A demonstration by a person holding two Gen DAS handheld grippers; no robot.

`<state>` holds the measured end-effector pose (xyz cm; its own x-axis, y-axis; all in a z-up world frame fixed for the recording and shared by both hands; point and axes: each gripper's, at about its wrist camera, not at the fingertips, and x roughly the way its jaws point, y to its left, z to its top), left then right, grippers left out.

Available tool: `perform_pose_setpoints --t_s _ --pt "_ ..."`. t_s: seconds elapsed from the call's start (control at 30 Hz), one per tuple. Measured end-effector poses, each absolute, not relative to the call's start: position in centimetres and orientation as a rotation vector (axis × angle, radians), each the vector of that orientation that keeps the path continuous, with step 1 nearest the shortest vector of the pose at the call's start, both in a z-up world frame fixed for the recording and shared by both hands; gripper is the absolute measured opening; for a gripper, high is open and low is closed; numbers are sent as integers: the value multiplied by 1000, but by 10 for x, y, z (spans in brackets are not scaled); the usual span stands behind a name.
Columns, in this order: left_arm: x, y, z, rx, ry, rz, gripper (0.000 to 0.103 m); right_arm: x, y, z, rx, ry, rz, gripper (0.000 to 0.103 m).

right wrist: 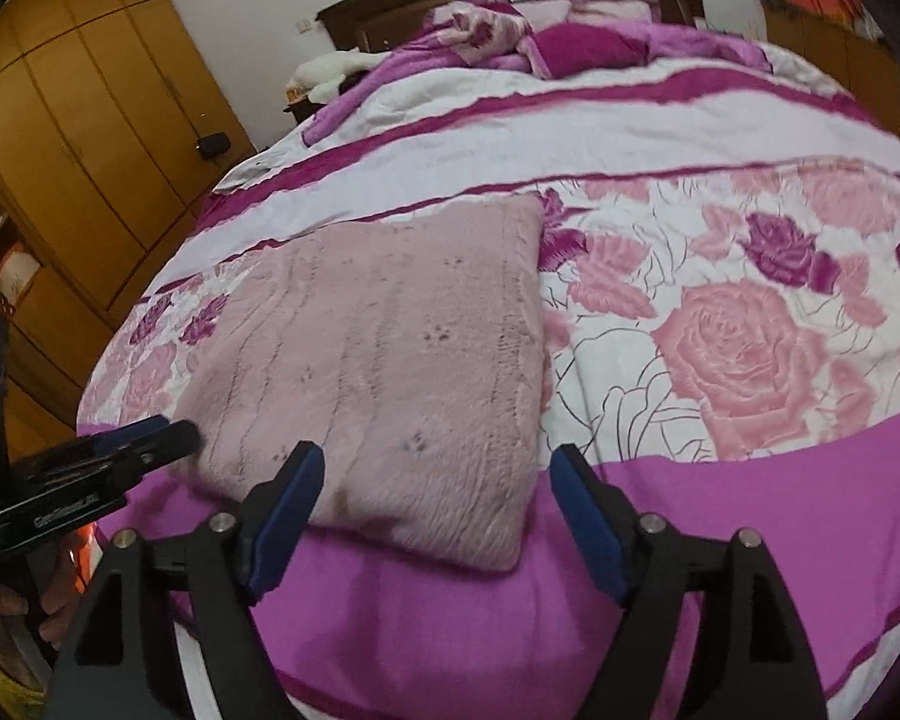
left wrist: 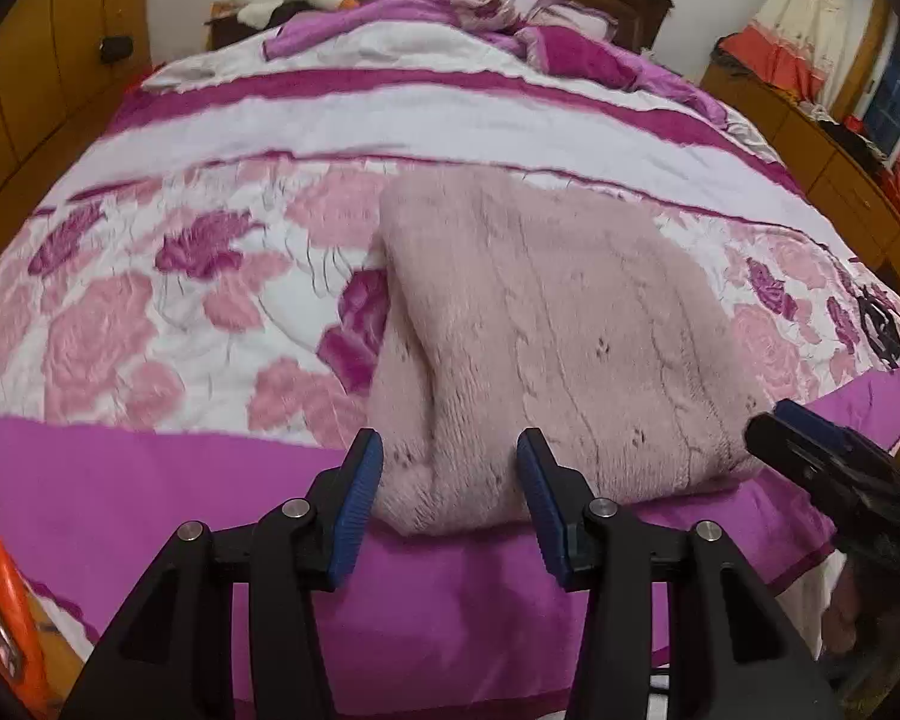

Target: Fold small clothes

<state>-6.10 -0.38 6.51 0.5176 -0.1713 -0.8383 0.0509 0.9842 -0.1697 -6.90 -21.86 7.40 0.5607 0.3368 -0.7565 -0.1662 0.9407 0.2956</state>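
I'm seeing the folded fluffy pale-pink knitted garment [left wrist: 546, 324] lying on the rose-patterned magenta bed cover [left wrist: 150, 324], near its front edge. My left gripper [left wrist: 450, 501] is hanging released just before its near hem; my right gripper [right wrist: 435, 501] is gaping wide, holding nothing

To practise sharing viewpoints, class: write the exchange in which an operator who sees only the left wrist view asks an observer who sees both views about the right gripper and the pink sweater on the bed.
Operator: I see the right gripper only side-on. Are its jaws open?
Observer: Yes. Its own view shows them wide apart, with nothing pinched.
Operator: That gripper hides the near right corner of the sweater. Where does it lie?
Observer: Flat on the plain purple band of the bedspread, below the rose print.
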Motion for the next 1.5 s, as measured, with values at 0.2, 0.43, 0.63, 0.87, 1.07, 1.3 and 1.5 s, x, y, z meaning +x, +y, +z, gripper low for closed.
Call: perform_pose_setpoints --t_s 0.2,0.43,0.63,0.87,1.07,1.3,1.5 --pt "-67 -10 57 -131 1009 -87 25 -93 -208 80 112 870 304 89" --pt "-70 -11 54 -143 1016 -61 26 -98 -204 70 143 859 282 89" --pt "-71 -14 53 -123 1018 -50 27 -96 -206 63 157 870 274 89" --pt "-71 -15 52 -118 1019 -47 28 -95 -207 60 163 870 271 89" --pt "-70 -15 52 -104 1013 -43 28 -94 -208 60 169 868 267 89" --pt "-70 -15 52 -101 1012 -39 28 -93 -209 58 176 874 266 89" --pt "-70 -15 52 -100 1012 -39 28 -94 -209 58 176 874 268 89"
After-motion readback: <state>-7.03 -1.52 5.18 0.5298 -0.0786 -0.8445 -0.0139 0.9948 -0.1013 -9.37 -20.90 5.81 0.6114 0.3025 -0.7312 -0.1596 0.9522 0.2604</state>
